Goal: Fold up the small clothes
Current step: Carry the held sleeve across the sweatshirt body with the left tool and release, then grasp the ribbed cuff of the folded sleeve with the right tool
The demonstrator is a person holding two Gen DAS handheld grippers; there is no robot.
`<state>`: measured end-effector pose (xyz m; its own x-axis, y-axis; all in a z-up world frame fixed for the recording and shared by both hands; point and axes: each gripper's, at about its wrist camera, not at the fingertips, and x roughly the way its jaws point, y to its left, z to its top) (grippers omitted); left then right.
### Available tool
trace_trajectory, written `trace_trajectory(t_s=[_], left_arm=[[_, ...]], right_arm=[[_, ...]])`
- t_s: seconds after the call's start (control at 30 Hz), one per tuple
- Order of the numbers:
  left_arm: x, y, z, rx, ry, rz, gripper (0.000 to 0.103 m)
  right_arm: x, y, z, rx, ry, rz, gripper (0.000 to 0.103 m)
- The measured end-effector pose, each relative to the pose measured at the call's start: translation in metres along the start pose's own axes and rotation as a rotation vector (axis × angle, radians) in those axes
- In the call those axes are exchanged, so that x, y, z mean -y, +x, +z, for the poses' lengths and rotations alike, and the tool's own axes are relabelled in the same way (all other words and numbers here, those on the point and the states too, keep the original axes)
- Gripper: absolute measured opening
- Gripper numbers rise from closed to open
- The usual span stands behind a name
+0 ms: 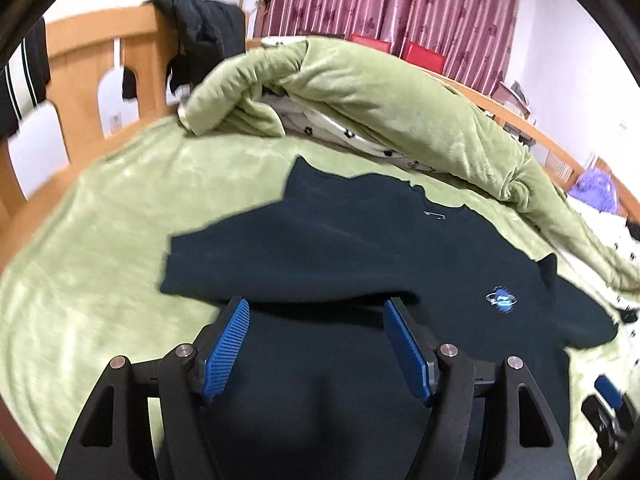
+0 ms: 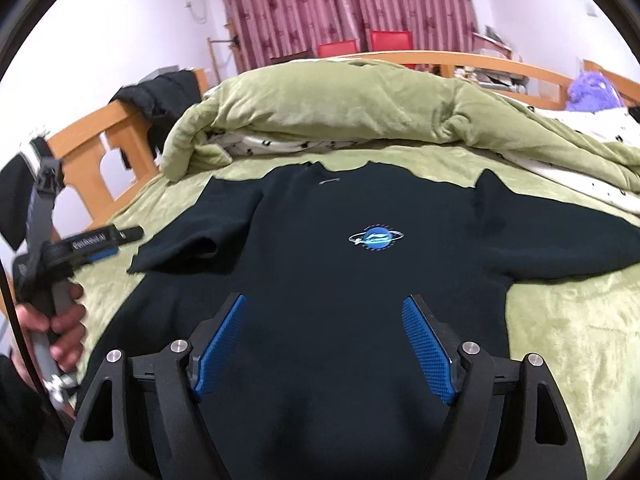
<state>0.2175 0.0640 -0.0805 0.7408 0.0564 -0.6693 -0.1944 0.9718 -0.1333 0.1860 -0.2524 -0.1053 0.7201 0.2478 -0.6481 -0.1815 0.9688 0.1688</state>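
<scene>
The left gripper (image 1: 316,320), nearest the lens in the left wrist view, is hovering over the lower body of a dark navy T-shirt (image 1: 360,248), its blue-padded fingers (image 1: 226,344) spread apart and clasping nothing. The shirt is lying face up on a green plush bed cover (image 1: 100,208), its collar pointing toward the far side of the bed, and one short sleeve (image 2: 192,236) is lying folded inward across the chest (its cut edge is running roughly level with the left gripper's fingertips in the left wrist view). The other sleeve (image 2: 560,236) is lying spread out flat toward the right. A small blue planet-shaped logo (image 2: 375,238) is showing on the chest. In the right wrist view the right gripper (image 2: 324,320) is likewise hanging released above the shirt's lower middle, with bare cloth showing between its pads (image 2: 426,344) and none of it pinched. At that view's left edge a hand (image 2: 60,328) is gripping the handle of the left gripper, whose fingers are pointing across toward the folded sleeve. Beyond the shirt a green quilt (image 2: 340,100) is lying bunched in a long roll, with white patterned lining showing beneath it. A wooden bed frame (image 1: 92,52) and maroon floral curtains (image 2: 340,4) are standing behind.
</scene>
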Motion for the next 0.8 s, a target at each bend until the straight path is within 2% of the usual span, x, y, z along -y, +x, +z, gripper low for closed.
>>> trace_trajectory(t_s=[0.07,0.2,0.23,0.4,0.47,0.6,0.67,0.73,0.8], left_arm=[[-0.012,-0.014,0.004,0.031,0.018,0.02,0.068],[-0.042,-0.036,0.01,0.086,0.018,0.029,0.074],[-0.05,-0.038,0.01,0.103,0.013,0.034,0.075],[-0.092,-0.034,0.017,0.065,-0.06,0.031,0.075],[-0.104,-0.032,0.018,0.048,-0.07,0.026,0.075],[-0.122,-0.035,0.017,0.074,-0.003,0.076,0.075],[-0.129,-0.036,0.016,0.078,0.012,0.115,0.075],[-0.136,-0.036,0.015,0.053,0.004,0.114,0.075],[-0.143,-0.034,0.013,0.015,-0.01,0.079,0.075]], right_arm=[[-0.007,0.006,-0.002,-0.016,-0.018,0.002,0.072],[-0.03,0.017,-0.007,-0.025,-0.063,0.005,0.045],[-0.037,0.018,-0.008,-0.026,-0.08,0.013,0.044],[-0.073,0.033,-0.008,-0.016,-0.169,0.028,0.045],[-0.087,0.042,-0.003,-0.024,-0.19,0.039,0.049],[-0.12,0.069,0.017,-0.021,-0.273,0.041,0.062],[-0.133,0.085,0.026,-0.013,-0.306,0.027,0.062],[-0.143,0.107,0.034,-0.024,-0.32,0.014,0.062],[-0.149,0.125,0.039,-0.039,-0.322,0.017,0.062]])
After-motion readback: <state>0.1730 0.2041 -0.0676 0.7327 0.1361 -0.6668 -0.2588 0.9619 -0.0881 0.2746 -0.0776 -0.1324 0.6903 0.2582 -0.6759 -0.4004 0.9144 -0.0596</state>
